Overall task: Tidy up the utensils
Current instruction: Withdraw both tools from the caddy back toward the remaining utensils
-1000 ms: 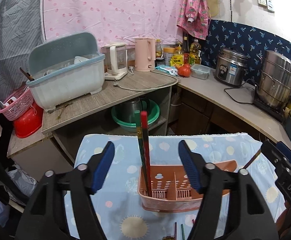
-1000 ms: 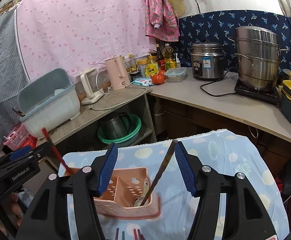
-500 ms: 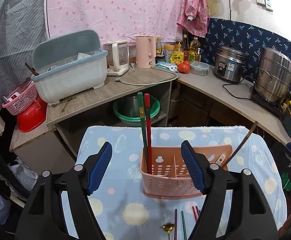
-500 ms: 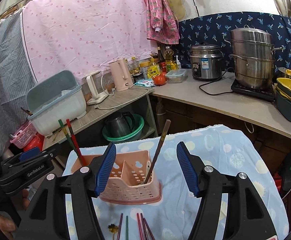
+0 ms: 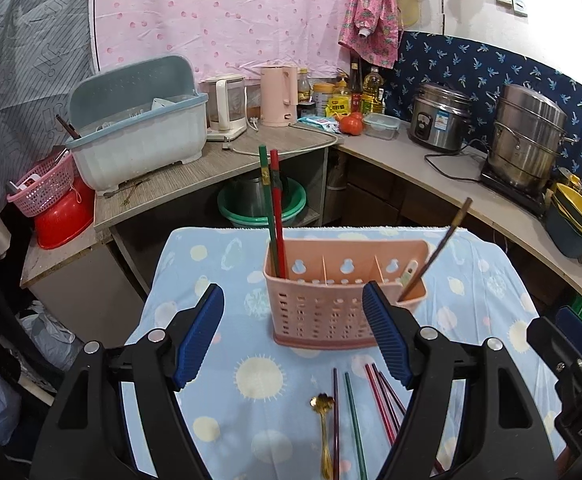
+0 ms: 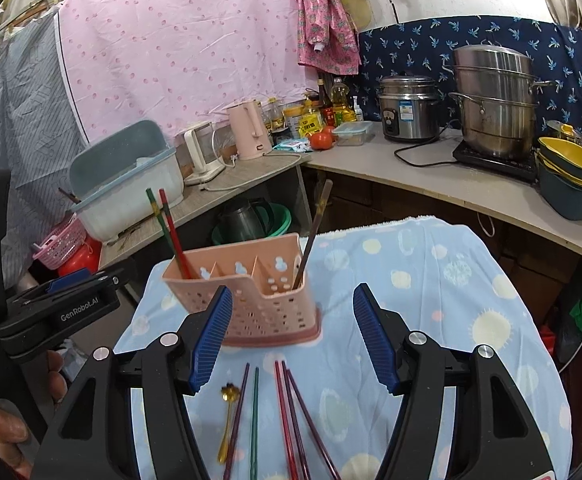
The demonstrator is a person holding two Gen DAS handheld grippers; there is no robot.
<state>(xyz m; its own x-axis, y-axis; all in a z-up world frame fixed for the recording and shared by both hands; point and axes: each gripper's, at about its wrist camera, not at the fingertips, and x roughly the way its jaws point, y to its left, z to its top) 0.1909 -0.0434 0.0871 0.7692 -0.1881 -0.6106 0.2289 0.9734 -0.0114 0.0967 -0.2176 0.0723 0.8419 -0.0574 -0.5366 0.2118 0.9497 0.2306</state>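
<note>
Pink plastic forms the utensil caddy [image 5: 345, 300], which stands on a pale blue cloth-covered table [image 5: 195, 276] ahead of both tools. At ten o'clock inside it, the leftmost compartment holds a green chopstick [image 5: 266, 204] and a red chopstick [image 5: 277, 216], leaning upright together. At two o'clock, the rightmost compartment holds a brown chopstick [image 5: 437, 252] tilted outward.

At six o'clock, on the cloth in front of the caddy, lie the unsorted pieces: a small gold spoon [image 5: 323, 428], then a dark purple chopstick [image 5: 335, 420], a second green chopstick [image 5: 354, 424] and a loose bundle of red chopsticks [image 5: 383, 404].

The left gripper [image 5: 293, 336] has its blue pads apart with nothing between them. The right gripper [image 6: 291, 340] likewise stands apart and empty.

The step in hand looks like a reach for the next item after a deposit. The next move probably calls for lowering one tool over a single stick, keeping clear of its neighbours, then closing on it.

Readable writing: "GenRobot.AI" on the left tool's side, seen from the right wrist view at nine o'clock.
</note>
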